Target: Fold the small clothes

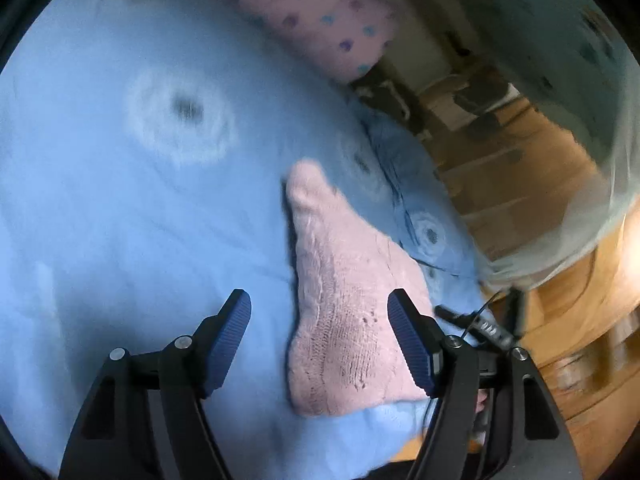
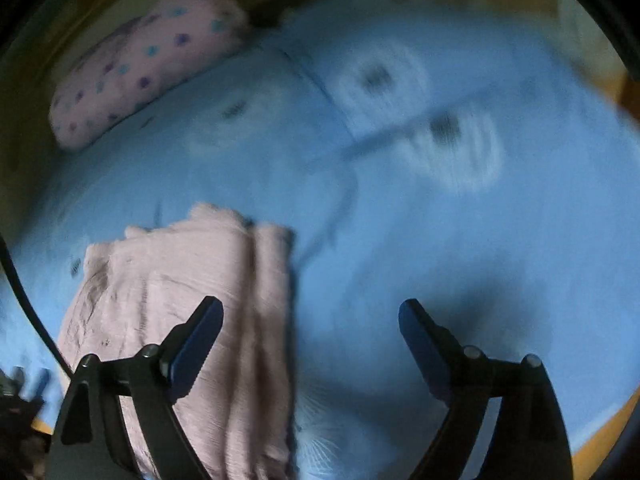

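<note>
Both wrist views look steeply down from close above the blue bedspread (image 1: 120, 220), sharing the pink knit garment (image 2: 176, 304) and, though blurred, apparently the dotted pillow (image 2: 140, 60).

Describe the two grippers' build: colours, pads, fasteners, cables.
Left gripper and right gripper look alike: black angular frames, two fingers each faced with ridged dark blue pads, round silver bolt heads at the joints. A thin black cable runs beside the left one.
</note>
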Tool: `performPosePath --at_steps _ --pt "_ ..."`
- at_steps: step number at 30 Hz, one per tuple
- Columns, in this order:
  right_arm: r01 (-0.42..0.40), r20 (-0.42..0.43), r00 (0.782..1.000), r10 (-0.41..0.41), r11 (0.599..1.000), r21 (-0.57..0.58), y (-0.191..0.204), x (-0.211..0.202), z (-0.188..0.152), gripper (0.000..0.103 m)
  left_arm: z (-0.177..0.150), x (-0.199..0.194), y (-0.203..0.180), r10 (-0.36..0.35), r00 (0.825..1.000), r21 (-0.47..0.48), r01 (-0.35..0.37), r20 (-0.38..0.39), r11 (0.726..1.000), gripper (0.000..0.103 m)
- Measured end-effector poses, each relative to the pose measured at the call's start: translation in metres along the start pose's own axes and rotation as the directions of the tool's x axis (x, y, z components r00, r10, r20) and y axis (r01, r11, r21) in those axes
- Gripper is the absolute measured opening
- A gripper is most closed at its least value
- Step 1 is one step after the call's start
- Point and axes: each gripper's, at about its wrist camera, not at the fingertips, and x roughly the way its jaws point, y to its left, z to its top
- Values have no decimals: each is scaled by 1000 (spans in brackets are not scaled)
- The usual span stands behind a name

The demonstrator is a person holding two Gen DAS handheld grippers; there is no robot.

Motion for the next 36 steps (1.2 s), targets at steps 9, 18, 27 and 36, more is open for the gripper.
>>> performPosePath --at_steps 9,18,27,36 --pt "-347 -107 930 352 936 61 3 26 -28 94 6 46 21 -222 972 -202 203 -77 958 44" --pt "-456 -122 881 457 889 38 26 42 -33 65 4 72 -9 -80 995 9 80 -66 997 39" --pt "-469 -134 870 474 881 67 33 49 -36 40 -9 38 -51 137 991 222 -131 -11 966 16" --pt "-498 -139 854 501 865 58 42 43 -38 39 0 -5 -26 110 994 183 -109 6 977 0"
